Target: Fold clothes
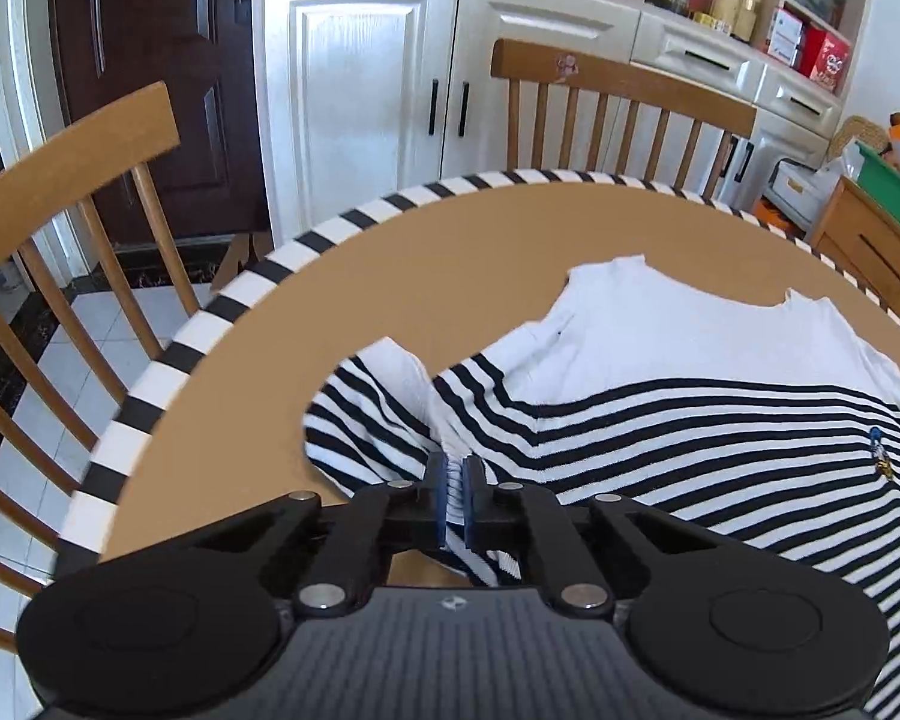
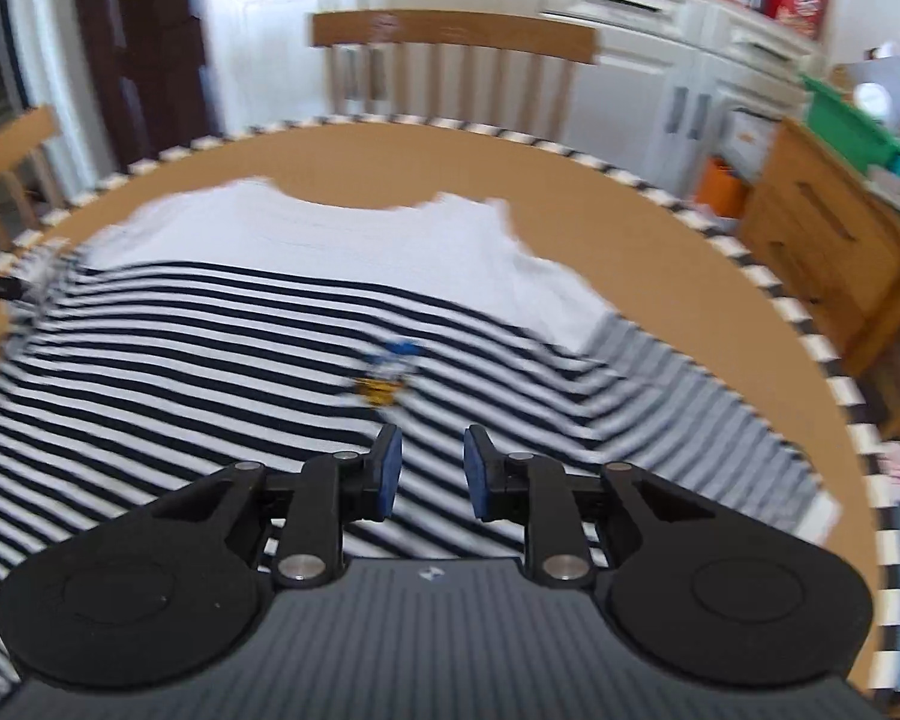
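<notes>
A striped shirt (image 1: pixel 690 420) is lying spread across the brown desk (image 1: pixel 450 252), filling the centre and right of the left wrist frame. At lower centre, the left gripper (image 1: pixel 455 492) is pinching a bunched fold of the shirt where its sleeve (image 1: pixel 366 414) meets the body, jaws closed on the cloth. In the blurred right wrist view, the right gripper (image 2: pixel 432 465) is hovering over the stripes at lower centre, jaws apart and holding nothing.

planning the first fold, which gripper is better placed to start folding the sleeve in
Left. The left gripper is already shut on the striped shirt where sleeve meets body. The right gripper hangs open above the chest stripes, holding nothing.
</notes>
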Available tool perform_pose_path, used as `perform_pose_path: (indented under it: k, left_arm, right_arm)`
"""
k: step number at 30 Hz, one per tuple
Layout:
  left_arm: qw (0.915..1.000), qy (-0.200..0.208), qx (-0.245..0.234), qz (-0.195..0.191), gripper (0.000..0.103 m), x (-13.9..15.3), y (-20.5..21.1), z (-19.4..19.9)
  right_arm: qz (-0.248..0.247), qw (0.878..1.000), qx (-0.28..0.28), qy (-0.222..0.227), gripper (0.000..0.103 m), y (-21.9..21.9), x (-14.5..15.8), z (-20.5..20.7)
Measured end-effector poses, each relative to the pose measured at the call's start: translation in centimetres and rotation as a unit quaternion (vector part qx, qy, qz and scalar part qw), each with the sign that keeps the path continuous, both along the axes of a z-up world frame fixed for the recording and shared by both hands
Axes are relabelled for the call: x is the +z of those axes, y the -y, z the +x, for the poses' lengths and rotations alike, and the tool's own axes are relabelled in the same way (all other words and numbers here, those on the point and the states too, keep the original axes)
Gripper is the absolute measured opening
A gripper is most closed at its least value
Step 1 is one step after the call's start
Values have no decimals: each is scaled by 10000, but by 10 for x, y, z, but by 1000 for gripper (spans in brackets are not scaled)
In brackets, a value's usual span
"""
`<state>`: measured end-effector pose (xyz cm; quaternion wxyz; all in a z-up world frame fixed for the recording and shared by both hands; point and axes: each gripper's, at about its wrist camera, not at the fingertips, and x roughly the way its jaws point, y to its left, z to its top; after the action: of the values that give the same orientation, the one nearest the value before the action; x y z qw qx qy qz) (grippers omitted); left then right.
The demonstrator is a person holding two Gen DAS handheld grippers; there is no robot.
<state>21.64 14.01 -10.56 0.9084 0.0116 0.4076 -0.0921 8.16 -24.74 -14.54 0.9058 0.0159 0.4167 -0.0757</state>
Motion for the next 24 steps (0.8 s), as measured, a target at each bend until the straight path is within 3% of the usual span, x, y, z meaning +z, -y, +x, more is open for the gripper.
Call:
perform_pose_path:
  k: [5,10,12,15,20,24]
  left_arm:
    - [9981,-320,517,-75,5,9,-44,-21]
    - [9877,-904,1268,-118,0,-8,-89,-41]
    - [9842,-978,1473,-113,1,-12,-99,-46]
    - [9804,-1011,1640,-399,1,-9,-106,-55]
    - [9910,-174,1118,-718,2,12,-85,-63]
    - [9953,-96,606,-744,7,4,-52,-41]
  right_arm:
    - [-278,9962,-818,66,29,54,8,-17]
    - [-530,9857,-1596,-42,31,104,4,-41]
    - [-503,9814,-1847,-106,31,119,0,-50]
    - [-208,9755,-2190,-93,31,137,-4,-64]
    - [430,9649,-2589,1,31,151,-7,-79]
    - [361,9713,-2349,-84,32,135,-14,-74]
